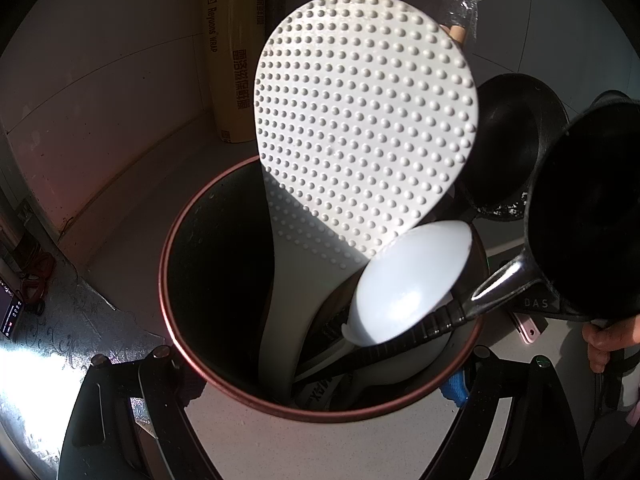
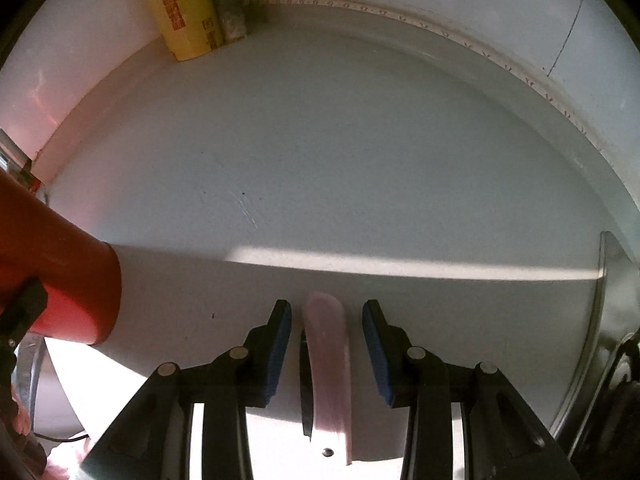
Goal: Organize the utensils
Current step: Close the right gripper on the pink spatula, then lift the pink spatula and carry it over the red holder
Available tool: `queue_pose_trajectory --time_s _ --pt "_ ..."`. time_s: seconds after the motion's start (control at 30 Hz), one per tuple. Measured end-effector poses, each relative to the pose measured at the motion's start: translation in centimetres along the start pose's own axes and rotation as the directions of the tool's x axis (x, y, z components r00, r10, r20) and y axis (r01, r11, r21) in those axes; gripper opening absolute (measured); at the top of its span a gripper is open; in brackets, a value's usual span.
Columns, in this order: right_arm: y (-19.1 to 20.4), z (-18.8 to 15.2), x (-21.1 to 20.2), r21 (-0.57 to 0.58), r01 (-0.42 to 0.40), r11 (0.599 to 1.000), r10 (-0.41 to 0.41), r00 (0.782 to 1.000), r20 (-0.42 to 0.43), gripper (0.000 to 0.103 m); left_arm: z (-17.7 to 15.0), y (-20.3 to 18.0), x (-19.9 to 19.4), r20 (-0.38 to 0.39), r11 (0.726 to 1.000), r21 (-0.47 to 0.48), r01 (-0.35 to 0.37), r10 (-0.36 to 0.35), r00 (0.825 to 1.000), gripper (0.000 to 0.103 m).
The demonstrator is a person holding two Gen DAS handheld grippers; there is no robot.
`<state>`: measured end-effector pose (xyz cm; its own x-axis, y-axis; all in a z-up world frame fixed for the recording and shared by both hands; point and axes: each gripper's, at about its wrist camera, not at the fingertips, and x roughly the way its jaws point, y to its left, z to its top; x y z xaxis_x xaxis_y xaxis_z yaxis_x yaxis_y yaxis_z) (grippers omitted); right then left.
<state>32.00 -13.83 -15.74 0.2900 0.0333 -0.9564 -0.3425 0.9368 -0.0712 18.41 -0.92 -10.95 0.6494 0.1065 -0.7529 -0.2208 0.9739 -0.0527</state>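
Observation:
In the left wrist view a red-rimmed utensil holder [image 1: 172,280] stands between my left gripper's fingers [image 1: 132,392], which press on its sides. It holds a white dimpled rice paddle [image 1: 360,128], a white spoon [image 1: 408,284] and black ladles [image 1: 512,148]. The right gripper's black body [image 1: 584,216] hangs at the holder's right. In the right wrist view my right gripper [image 2: 326,320] is open, with a pink utensil handle [image 2: 328,360] lying between its blue-padded fingers, untouched. The red holder [image 2: 68,280] is at left.
A yellow cling-wrap box [image 1: 232,52] stands in the back corner against the white wall; it also shows in the right wrist view [image 2: 180,12]. The white countertop [image 2: 320,160] stretches ahead. A metal sink edge [image 2: 604,280] is at right. A phone [image 1: 10,314] lies at far left.

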Motion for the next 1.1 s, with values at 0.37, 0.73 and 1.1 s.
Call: queue_pose_trajectory --time_s 0.37,0.73,1.1 --pt "-0.7 -3.0 -2.4 0.002 -0.024 1.000 0.024 0.999 0.048 0.024 0.0 0.0 0.0 0.000 1.000 -0.002 -0.002 0.002 1.000 0.090" --pt "-0.2 -4.6 -7.5 -0.028 -0.058 0.998 0.062 0.977 0.202 0.024 0.0 -0.1 0.0 0.000 1.000 -0.003 -0.002 0.002 1.000 0.090" --pt "0.5 -6.6 -11.4 -0.042 -0.074 0.996 0.083 0.951 0.299 0.023 0.0 -0.1 0.0 -0.001 1.000 -0.004 -0.004 0.004 1.000 0.090"
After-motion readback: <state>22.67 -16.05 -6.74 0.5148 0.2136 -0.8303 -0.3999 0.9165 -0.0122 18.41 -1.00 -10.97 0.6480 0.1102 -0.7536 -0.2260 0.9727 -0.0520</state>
